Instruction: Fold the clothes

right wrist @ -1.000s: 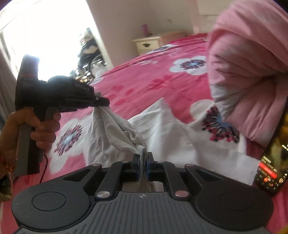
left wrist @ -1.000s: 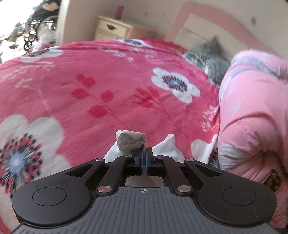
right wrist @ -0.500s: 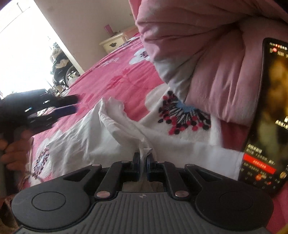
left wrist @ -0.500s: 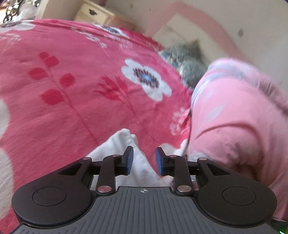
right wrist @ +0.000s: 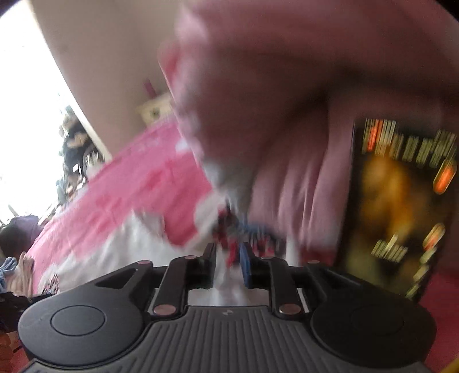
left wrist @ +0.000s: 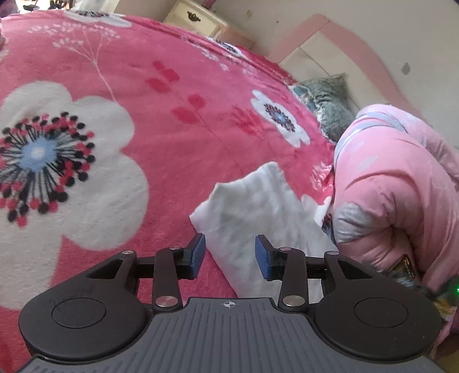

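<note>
A white garment (left wrist: 258, 218) lies flat on the pink flowered bedspread (left wrist: 160, 137), next to a pink quilt. My left gripper (left wrist: 229, 255) is open and empty, just above the garment's near left edge. In the right wrist view, which is blurred by motion, my right gripper (right wrist: 228, 264) has its jaws a little apart with nothing clearly held; the white garment (right wrist: 137, 252) lies ahead and to the left of it.
A bundled pink quilt (left wrist: 396, 195) lies right of the garment, with a lit phone (right wrist: 401, 206) leaning against it. A grey pillow (left wrist: 330, 106) and a cream nightstand (left wrist: 198, 20) are at the far side.
My left gripper let go of the garment and drew back, jaws now wide. My right gripper opened off the cloth and is moving fast. The garment dropped flat onto the bed.
</note>
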{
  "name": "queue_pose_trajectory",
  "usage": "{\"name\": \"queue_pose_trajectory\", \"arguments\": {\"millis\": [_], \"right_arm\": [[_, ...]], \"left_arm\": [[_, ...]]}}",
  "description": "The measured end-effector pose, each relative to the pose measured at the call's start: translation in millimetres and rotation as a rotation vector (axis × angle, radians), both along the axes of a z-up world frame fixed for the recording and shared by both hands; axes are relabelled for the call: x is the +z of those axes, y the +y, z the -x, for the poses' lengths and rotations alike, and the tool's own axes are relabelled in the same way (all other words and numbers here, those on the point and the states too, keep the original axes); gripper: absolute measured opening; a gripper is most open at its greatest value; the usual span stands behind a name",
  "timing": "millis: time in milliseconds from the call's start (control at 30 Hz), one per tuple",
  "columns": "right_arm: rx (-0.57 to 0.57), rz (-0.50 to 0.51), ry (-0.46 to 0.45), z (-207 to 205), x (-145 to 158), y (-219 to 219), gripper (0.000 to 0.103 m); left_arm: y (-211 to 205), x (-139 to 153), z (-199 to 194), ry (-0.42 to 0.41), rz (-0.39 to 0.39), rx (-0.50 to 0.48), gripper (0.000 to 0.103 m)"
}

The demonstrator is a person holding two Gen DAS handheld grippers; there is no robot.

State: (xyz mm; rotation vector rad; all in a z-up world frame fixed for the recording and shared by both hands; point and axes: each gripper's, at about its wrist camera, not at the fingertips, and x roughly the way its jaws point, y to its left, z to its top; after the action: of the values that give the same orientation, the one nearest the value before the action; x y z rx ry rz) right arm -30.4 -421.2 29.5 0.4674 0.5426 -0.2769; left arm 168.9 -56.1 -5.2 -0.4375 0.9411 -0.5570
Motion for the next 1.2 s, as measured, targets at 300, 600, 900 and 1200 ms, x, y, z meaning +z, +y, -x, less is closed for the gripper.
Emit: {"name": "queue_pose_trajectory", "arguments": {"millis": [300,600,900,1200], "right_arm": [[0.424,0.04,0.021,9,38,80,0.054],[0.634,0.407,0.322,9,-19,176,0.059],[0.652,0.541,0.418,16,-25,187,0.06],[0.627,0.597,0.45,8,-41,180,0.055]], "left_arm": [[-23,-28,-36,0.151,-0.026,0.037,0.045],[-20,-33,-30,0.173,0.001,0.038,0.047],[-26,-43,-32,0.188,0.048,0.125,0.033],[-32,-43,-35,0.215,0.006,0.18,0.016]]}}
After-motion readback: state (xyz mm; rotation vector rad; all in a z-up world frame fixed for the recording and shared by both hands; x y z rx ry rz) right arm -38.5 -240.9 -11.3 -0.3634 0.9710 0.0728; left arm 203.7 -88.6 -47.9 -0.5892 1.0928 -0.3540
